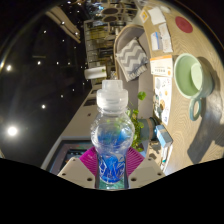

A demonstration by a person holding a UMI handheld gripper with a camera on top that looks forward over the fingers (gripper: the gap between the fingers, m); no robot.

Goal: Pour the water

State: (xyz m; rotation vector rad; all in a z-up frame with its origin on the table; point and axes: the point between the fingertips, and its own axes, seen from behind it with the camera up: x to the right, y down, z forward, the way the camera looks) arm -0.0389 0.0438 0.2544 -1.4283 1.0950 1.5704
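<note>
The hand-held gripper (113,165) is clenched on a clear water bottle (112,135) with a white cap and blue label, its pink pads (90,160) pressing both sides, the bottle upright between the fingers, with a green mug (188,78) on the bench (178,125) beyond

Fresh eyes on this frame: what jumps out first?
The clear water bottle with a white cap and blue label, upright between the gripper's pink-padded fingers, which appear to press on it at both sides. Beyond it to the right, a pale green mug stands on a light table. A grey-and-white zigzag cloth hangs further back, above the bottle.
</note>
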